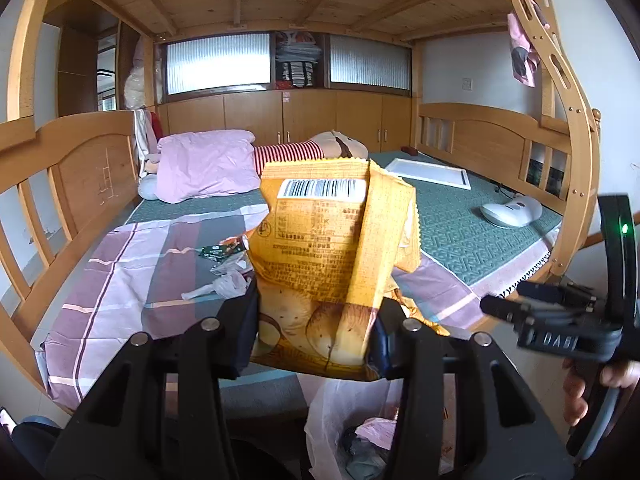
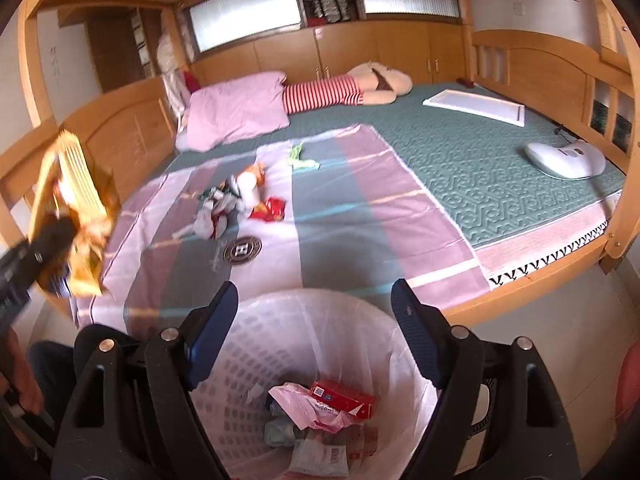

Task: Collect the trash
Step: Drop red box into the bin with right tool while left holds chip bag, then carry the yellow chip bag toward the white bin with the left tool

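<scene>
The left gripper [image 1: 316, 320] is holding a yellow snack bag [image 1: 332, 248], with its fingers [image 1: 240, 332] squeezing the bottom part of the bag from both sides. The bag is standing tall and floppy above the fingers. It is hanging in the air near the edge of the bed [image 2: 440, 152], up and off to the side of the trash bin [image 2: 320, 344], not right over it.

That is where things could be going wrong. The bag is big and light, so if the fingers are letting go too soon, it could be floating down onto the floor or back onto the striped sheet [image 2: 360, 216]. Its open top is crumpled, so crumbs could be spilling out if it is tipping.

In the middle of the sheet, a pile of wrappers [image 2: 236, 204] is waiting, with a small red packet [image 2: 272, 209] just beside it and a green scrap [image 2: 300, 158] a little farther back. These light bits could be sliding off if the sheet is getting bumped.

The right gripper [image 2: 314, 332] is hovering over the bin with its fingers [image 2: 212, 332] wide apart, holding nothing. The bin's thin plastic liner [image 2: 348, 312] is sitting close under those fingers, so they could be snagging it and pulling it loose. The two grippers are also working near each other and could be bumping.
</scene>
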`<action>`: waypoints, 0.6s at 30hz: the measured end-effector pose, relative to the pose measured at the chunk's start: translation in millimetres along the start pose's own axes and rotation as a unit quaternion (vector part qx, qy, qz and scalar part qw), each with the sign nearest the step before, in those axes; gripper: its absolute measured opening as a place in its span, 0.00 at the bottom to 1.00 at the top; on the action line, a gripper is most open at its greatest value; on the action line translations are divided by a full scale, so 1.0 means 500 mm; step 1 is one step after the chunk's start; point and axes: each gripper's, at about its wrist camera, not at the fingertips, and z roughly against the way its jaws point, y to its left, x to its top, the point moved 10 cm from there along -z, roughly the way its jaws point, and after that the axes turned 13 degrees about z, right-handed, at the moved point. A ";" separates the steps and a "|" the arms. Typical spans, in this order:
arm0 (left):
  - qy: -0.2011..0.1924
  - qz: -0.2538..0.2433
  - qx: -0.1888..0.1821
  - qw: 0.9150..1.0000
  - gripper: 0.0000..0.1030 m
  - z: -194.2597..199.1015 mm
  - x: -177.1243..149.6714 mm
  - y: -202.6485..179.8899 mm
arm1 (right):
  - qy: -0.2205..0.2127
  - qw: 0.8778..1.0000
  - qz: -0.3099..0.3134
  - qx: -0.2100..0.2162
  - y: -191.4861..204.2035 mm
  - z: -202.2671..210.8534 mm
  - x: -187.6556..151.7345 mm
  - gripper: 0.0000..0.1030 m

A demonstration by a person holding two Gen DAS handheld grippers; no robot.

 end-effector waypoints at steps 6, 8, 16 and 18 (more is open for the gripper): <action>0.035 -0.003 -0.031 0.999 0.47 -0.020 -0.038 -0.022 | -0.023 0.999 -0.030 -0.007 -0.026 0.018 0.014 0.77; 0.088 0.001 -0.075 0.993 0.51 -0.048 -0.081 -0.048 | -0.030 0.999 -0.041 -0.012 -0.039 0.023 0.018 0.77; 0.256 -0.021 -0.145 0.955 0.85 -0.144 -0.274 -0.113 | -0.043 0.994 -0.102 -0.016 -0.092 0.029 0.025 0.80; 0.240 0.002 -0.139 0.961 0.88 -0.154 -0.251 -0.089 | -0.040 0.993 -0.112 -0.011 -0.095 0.016 0.031 0.80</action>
